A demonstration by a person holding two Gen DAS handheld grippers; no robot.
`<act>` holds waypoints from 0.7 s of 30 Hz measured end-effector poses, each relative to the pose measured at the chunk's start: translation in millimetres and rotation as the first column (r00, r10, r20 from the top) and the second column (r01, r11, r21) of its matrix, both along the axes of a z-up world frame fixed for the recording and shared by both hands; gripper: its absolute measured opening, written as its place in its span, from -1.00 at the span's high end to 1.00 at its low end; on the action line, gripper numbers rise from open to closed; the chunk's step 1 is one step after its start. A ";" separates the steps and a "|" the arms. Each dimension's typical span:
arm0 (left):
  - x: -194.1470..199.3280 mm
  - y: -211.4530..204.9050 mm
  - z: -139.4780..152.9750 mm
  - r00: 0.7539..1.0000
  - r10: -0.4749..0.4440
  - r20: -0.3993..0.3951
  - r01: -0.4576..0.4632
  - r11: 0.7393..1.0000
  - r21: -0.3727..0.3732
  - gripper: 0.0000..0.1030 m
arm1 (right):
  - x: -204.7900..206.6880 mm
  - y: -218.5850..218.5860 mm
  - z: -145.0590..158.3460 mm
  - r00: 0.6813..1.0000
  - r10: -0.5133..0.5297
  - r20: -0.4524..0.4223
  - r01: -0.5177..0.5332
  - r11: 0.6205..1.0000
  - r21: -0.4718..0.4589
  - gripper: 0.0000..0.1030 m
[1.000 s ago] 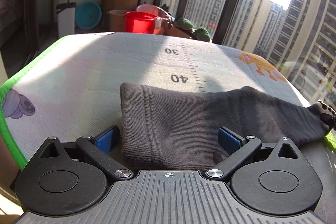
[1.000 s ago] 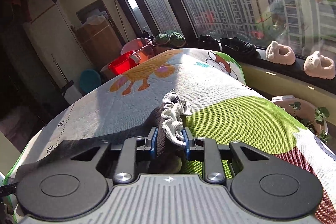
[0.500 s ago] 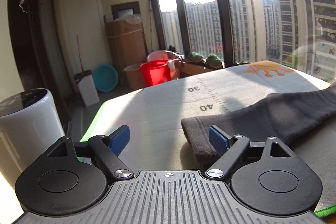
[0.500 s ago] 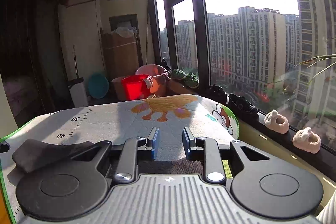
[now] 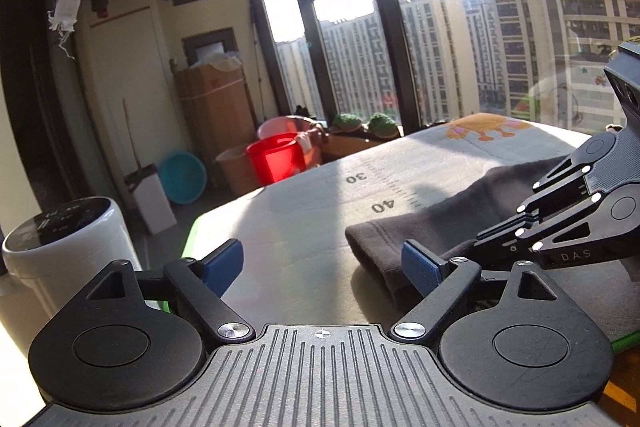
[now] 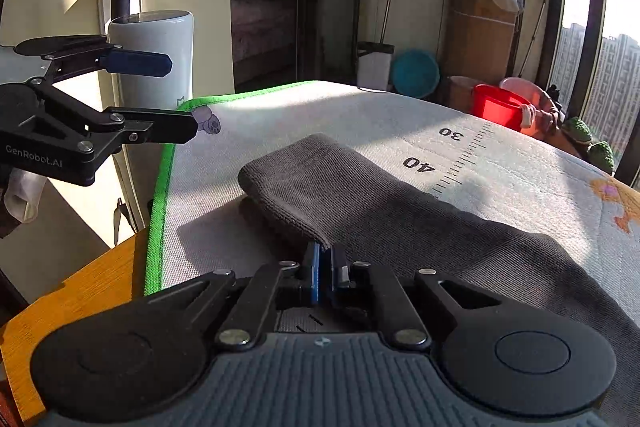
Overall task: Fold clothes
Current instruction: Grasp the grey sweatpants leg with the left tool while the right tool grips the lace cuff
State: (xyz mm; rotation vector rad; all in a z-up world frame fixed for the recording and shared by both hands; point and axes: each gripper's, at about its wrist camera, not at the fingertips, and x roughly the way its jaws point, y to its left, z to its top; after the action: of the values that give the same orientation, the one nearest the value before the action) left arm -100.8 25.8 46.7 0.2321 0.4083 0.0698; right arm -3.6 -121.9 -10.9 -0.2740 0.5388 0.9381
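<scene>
Left gripper (image 5: pixel 322 265): fingers released, lower frame | Right gripper (image 6: pixel 325 269): fingers clenched on dark grey knitted garment (image 6: pixel 360 195) edge | Garment on printed mat-covered surface (image 6: pixel 320 115), centre frame

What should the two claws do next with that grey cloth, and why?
Probably the right gripper should lift the edge it pinches and carry it across. It is shut on the grey garment, which lies long on the mat; the left gripper is open and empty.
</scene>
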 end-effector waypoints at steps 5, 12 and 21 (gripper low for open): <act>23.3 -10.0 -10.6 0.997 -0.081 -0.017 0.082 0.997 0.007 -0.78 | 3.0 -29.2 19.9 0.999 -0.030 0.038 0.027 0.998 0.060 0.91; 83.0 -56.1 -32.9 0.980 -0.194 -0.038 0.198 0.960 0.198 -0.63 | 14.6 -68.0 26.6 0.996 -0.071 -0.050 0.077 0.987 0.140 0.90; 90.6 -61.8 -41.1 0.976 -0.205 -0.079 0.215 0.963 0.162 0.23 | 42.8 -261.6 42.0 0.836 -0.508 -0.207 0.548 0.781 0.298 0.51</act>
State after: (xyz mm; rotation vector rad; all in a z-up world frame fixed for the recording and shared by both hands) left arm -10.2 -35.9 5.6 0.4454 0.4370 -0.1121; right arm 39.3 -383.4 31.1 0.2531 0.5074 0.4785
